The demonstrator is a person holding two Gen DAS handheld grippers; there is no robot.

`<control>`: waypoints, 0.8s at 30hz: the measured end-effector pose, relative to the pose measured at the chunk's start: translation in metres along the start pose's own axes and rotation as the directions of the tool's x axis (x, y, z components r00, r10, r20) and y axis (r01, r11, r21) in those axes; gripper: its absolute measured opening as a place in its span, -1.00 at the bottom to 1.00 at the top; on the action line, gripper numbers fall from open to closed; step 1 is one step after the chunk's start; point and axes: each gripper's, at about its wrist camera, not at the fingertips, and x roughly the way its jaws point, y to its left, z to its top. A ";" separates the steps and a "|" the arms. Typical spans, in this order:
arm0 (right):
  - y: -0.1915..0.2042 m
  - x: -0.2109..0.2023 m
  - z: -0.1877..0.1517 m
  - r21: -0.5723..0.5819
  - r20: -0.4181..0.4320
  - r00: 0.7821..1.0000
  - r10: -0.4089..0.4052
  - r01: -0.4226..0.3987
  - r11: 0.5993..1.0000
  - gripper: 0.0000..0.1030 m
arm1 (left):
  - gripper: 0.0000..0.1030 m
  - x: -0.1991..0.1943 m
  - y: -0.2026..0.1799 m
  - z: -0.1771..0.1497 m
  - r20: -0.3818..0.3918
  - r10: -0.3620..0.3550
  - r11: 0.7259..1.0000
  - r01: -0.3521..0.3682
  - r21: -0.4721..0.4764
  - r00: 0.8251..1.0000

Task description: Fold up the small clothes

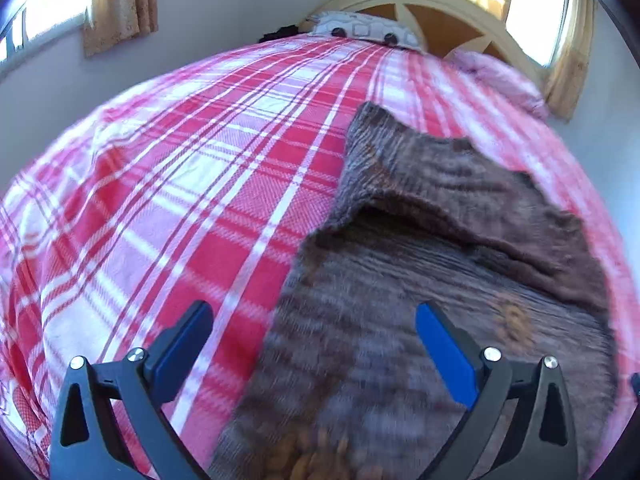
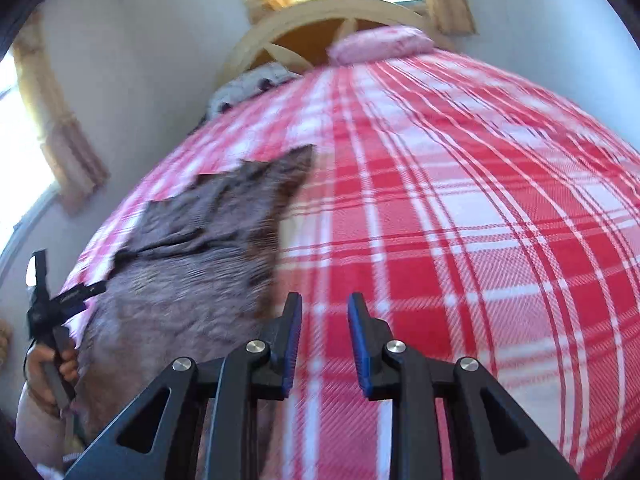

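A brown knitted garment (image 1: 420, 280) lies on the red and white plaid bedspread (image 1: 180, 200), its far part folded over itself. My left gripper (image 1: 314, 344) hangs open above the garment's left edge, nothing between its blue pads. In the right wrist view the same garment (image 2: 192, 260) lies at the left. My right gripper (image 2: 325, 340) is over bare bedspread (image 2: 460, 240) just right of the garment, its jaws a small way apart and empty. The left gripper (image 2: 76, 296) shows at the far left edge, held by a hand (image 2: 52, 372).
A curved wooden headboard (image 1: 420, 4) and pillows (image 1: 360, 28) stand at the far end of the bed. A pink pillow (image 2: 380, 44) lies by the headboard. Curtained windows (image 1: 116, 4) flank the bed. Wide bedspread stretches left of the garment and right of it.
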 end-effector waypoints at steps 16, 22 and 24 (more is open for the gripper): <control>0.037 -0.043 -0.093 -0.111 -0.198 0.976 0.089 -0.112 0.988 0.30 | 1.00 -0.119 0.088 -0.031 0.026 -0.268 0.930 0.251 0.269 0.963; 0.031 -0.049 -0.115 -0.050 -0.255 0.960 0.119 -0.136 0.990 0.30 | 1.00 -0.091 0.098 -0.098 -0.180 -0.410 0.869 0.442 0.220 0.894; 0.030 -0.050 -0.122 -0.060 -0.268 0.959 0.093 -0.113 0.992 0.30 | 1.00 -0.087 0.090 -0.112 -0.218 -0.371 0.867 0.421 0.267 0.903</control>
